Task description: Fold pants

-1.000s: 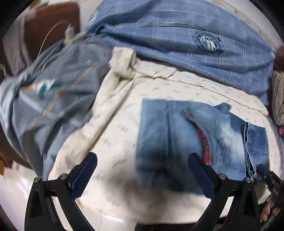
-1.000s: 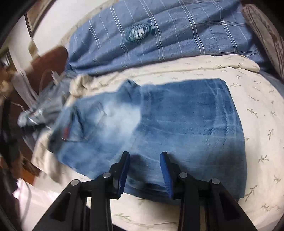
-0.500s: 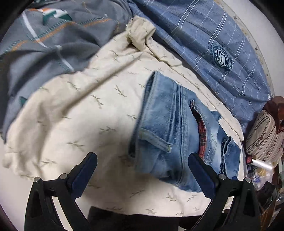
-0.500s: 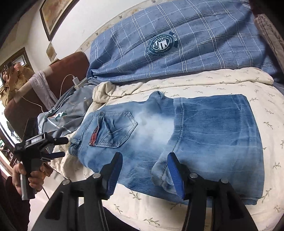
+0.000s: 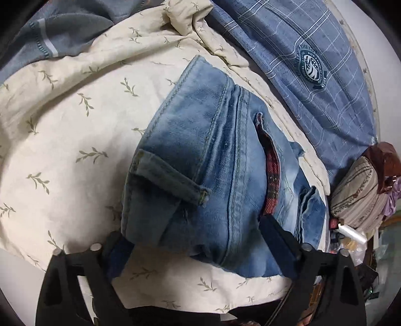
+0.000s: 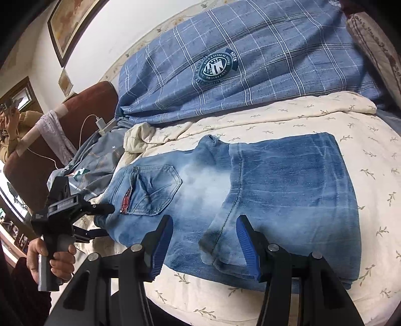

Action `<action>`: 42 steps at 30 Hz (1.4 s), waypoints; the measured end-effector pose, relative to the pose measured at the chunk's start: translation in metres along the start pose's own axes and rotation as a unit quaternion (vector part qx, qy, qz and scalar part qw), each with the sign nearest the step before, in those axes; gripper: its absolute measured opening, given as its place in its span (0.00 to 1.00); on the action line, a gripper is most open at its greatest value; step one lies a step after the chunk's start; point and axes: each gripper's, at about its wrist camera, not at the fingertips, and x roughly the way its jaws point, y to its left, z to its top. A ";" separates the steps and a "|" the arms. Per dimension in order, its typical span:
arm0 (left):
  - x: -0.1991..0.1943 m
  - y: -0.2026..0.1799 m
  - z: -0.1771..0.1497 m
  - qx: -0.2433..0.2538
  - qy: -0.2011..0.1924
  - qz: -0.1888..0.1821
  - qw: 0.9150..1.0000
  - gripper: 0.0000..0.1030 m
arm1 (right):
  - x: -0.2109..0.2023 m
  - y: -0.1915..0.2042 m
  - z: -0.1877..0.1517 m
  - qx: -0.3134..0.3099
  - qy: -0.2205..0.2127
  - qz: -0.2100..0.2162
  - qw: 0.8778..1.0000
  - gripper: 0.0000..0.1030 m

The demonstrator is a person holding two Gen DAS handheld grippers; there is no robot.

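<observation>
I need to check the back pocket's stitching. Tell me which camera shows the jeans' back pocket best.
The right wrist view: the stitched back pocket of the faded blue denim jeans lies flat and fully outlined. The left wrist view sees it edge-on, showing only its red plaid-lined opening.

White wall (image 6: 105, 50), framed picture (image 6: 70, 22)

The left gripper (image 5: 198, 247) and right gripper (image 6: 204, 244) are showing black frames, silver round screws and ribbed blue pads (image 6: 164, 240). Below the left tongs, a bare-skinned left hand (image 6: 51, 260) is showing.
</observation>
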 end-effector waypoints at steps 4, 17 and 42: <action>0.000 0.003 0.004 -0.025 -0.023 -0.012 0.999 0.71 | -0.001 0.004 -0.001 -0.013 -0.004 -0.007 1.000 0.55; 0.006 0.018 0.006 -0.061 -0.059 -0.060 0.995 0.68 | 0.002 0.007 -0.004 -0.022 0.002 -0.019 1.000 0.55; -0.042 -0.131 -0.029 0.246 -0.156 0.020 0.956 0.34 | -0.045 -0.068 0.002 0.121 -0.052 -0.099 0.986 0.55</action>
